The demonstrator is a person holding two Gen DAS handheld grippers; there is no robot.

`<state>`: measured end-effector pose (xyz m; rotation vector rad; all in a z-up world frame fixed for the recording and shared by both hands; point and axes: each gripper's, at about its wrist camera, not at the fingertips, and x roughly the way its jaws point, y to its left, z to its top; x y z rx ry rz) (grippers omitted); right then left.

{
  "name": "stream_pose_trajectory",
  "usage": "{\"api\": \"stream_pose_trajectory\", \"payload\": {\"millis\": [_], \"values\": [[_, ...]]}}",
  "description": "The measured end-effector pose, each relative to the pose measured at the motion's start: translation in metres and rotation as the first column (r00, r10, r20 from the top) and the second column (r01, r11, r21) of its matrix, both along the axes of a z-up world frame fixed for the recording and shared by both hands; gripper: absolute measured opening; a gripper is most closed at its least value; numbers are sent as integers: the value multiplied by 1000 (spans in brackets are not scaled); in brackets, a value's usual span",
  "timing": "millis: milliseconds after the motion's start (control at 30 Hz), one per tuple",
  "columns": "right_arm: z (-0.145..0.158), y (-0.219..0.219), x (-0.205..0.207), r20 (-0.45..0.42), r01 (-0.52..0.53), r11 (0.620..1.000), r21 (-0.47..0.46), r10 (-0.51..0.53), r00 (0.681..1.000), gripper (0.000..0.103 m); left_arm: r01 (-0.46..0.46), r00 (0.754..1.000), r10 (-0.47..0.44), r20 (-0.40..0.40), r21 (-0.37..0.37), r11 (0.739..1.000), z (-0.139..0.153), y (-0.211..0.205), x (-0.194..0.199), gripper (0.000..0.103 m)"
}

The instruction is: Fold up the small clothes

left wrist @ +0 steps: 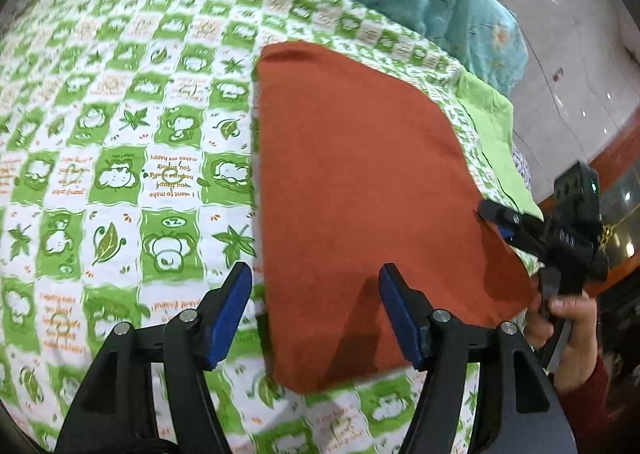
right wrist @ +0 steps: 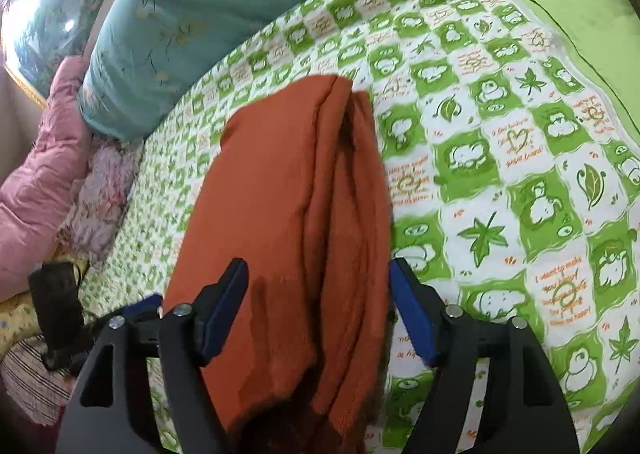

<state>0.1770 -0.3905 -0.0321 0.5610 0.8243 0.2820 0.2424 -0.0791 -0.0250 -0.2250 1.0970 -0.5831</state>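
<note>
A rust-orange garment [left wrist: 352, 190] lies folded flat on a green-and-white patterned bedsheet [left wrist: 120, 142]. My left gripper [left wrist: 316, 310] is open just above the garment's near left edge, holding nothing. My right gripper [left wrist: 494, 220] shows in the left wrist view at the garment's right edge, held by a hand. In the right wrist view the garment [right wrist: 296, 222] lies in layered folds running away between the open fingers of my right gripper [right wrist: 318, 308]. The cloth passes between the blue pads [right wrist: 412, 318] without being pinched.
A teal quilt [right wrist: 180, 26] is piled at the head of the bed, with a pink quilt [right wrist: 36, 182] beside it. The sheet's plain green border [right wrist: 580, 14] marks the bed edge. A tiled floor [left wrist: 568, 54] lies beyond the bed.
</note>
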Motion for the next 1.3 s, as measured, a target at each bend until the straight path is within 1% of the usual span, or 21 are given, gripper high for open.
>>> {"api": "stream_pose_trajectory", "payload": {"millis": [100, 167, 267, 300, 333, 367, 400, 433, 500, 533, 600, 667, 733, 800, 867, 1000, 1067, 1133, 1200, 1233, 1300], "values": [[-6, 0, 6, -17, -4, 1000, 6, 4, 1000, 74, -8, 998, 6, -57, -43, 999, -13, -1, 22, 71], [-9, 0, 10, -23, -9, 1000, 18, 10, 1000, 74, -13, 995, 4, -101, -95, 995, -23, -3, 38, 71], [-13, 0, 15, -28, -25, 998, 62, 27, 999, 74, -15, 991, -7, -137, -160, 987, -35, -9, 64, 71], [-15, -1, 18, -31, -29, 996, 79, 32, 999, 73, -15, 990, -10, -142, -174, 985, -38, -12, 72, 69], [-17, -1, 20, -31, -31, 995, 96, 35, 999, 64, -22, 990, -3, -143, -174, 984, -41, -16, 78, 67], [-19, -2, 22, -32, -36, 993, 115, 40, 999, 58, -18, 990, -8, -142, -179, 984, -43, -20, 82, 62], [-23, -3, 25, -37, -37, 988, 150, 43, 998, 46, -15, 990, -9, -140, -173, 985, -45, -24, 86, 54], [-27, -5, 26, -43, -33, 980, 194, 43, 998, 38, -16, 991, -6, -131, -161, 987, -46, -28, 87, 49], [-28, -6, 25, -39, -25, 975, 220, 34, 999, 31, -10, 994, -9, -109, -174, 985, -41, -29, 84, 30], [-24, -4, 22, -29, -21, 977, 210, 28, 999, 29, -4, 996, -12, -86, -188, 982, -33, -27, 79, 29], [-14, 1, 17, -2, -24, 981, 192, 25, 1000, 26, -4, 1000, -1, -30, -178, 984, -15, -21, 66, 26], [-2, 10, 12, 36, -47, 977, 207, 40, 999, 24, -2, 1000, 5, 22, -175, 985, 4, -10, 51, 25], [9, 26, 8, 74, -89, 970, 227, 74, 995, 24, -17, 997, 30, 75, -167, 986, 24, 10, 32, 25], [16, 50, 8, 105, -139, 964, 227, 118, 987, 23, -63, 992, 78, 100, -146, 987, 36, 37, 16, 25], [17, 72, 12, 118, -185, 954, 236, 160, 980, 23, -106, 986, 122, 115, -137, 985, 43, 63, 6, 25], [14, 126, 26, 137, -283, 924, 256, 255, 957, 23, -186, 971, 200, 130, -109, 976, 51, 118, -15, 25], [14, 150, 32, 142, -322, 913, 252, 294, 945, 23, -219, 964, 230, 131, -92, 971, 50, 140, -23, 25], [10, 169, 39, 128, -345, 907, 241, 322, 938, 23, -248, 961, 255, 110, -72, 966, 38, 154, -24, 25], [5, 181, 43, 105, -348, 912, 215, 333, 937, 23, -269, 959, 273, 75, -55, 962, 24, 162, -24, 26], [1, 184, 44, 86, -341, 922, 185, 331, 940, 23, -278, 958, 280, 58, -42, 960, 14, 164, -25, 26], [-7, 186, 45, 42, -333, 932, 144, 331, 943, 23, -292, 955, 293, 37, -20, 956, 0, 165, -25, 32]]}}
